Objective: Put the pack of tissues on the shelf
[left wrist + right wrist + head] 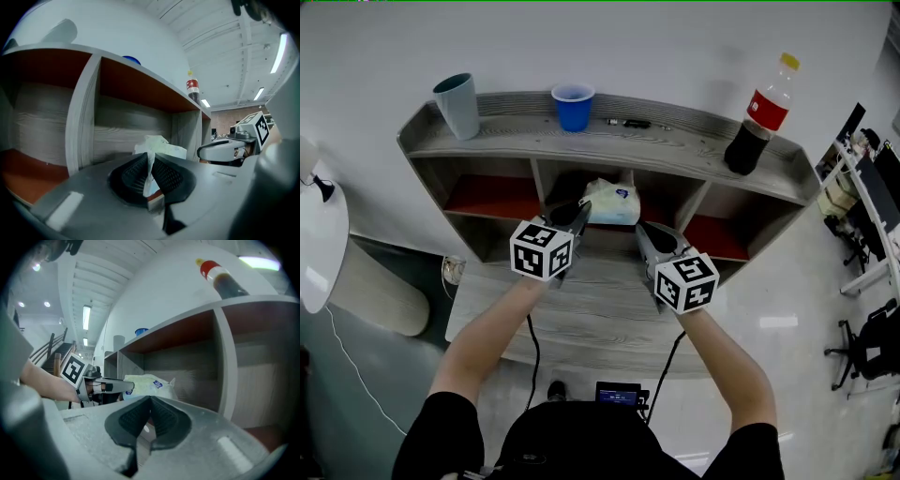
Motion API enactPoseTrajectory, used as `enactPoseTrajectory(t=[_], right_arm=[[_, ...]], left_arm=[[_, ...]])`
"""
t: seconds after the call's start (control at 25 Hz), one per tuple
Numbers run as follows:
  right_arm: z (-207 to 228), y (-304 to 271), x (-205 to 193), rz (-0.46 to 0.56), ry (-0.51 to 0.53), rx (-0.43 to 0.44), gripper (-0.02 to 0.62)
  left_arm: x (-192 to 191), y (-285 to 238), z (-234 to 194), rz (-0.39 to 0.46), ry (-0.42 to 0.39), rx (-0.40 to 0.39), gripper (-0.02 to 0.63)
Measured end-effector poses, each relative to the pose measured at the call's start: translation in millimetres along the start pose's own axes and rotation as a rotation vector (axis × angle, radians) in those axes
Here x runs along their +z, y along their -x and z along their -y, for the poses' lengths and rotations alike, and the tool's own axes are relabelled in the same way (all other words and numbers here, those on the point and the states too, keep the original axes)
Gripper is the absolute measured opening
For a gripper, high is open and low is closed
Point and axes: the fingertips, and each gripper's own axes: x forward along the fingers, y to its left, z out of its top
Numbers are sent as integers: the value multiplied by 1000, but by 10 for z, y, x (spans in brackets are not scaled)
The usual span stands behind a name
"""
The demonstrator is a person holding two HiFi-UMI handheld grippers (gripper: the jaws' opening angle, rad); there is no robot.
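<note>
- Facing the wooden shelf [609, 141] set against the wall, I hold both tools at the mouth of its middle compartment, over the grey worktop [600, 319].
- The pack of tissues [614, 202] is already inside that middle compartment, near its front edge, so the carry itself looks done.
- My left tool [577, 217] pinches a thin flap of the pack's wrapper between its jaws. What is left, as I judge it, is to let go and draw clear.
- My right tool [643, 231] is just beside the pack, with its jaws pressed together on nothing.
- Whether the pack's full weight rests on the compartment floor I cannot tell.
</note>
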Motion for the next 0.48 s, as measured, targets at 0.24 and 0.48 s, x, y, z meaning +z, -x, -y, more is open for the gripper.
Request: enactPoseTrajectory(t=[0.24,0.48], right_arm=[[108,-84,-100,-11,-20,-11,-2],[152,-96,-174,-21,-37,-14,-2]], left_arm=[[-77,-180,-17,8,-21,-11,14],[-107,-271,18,14,-51,-49,15]])
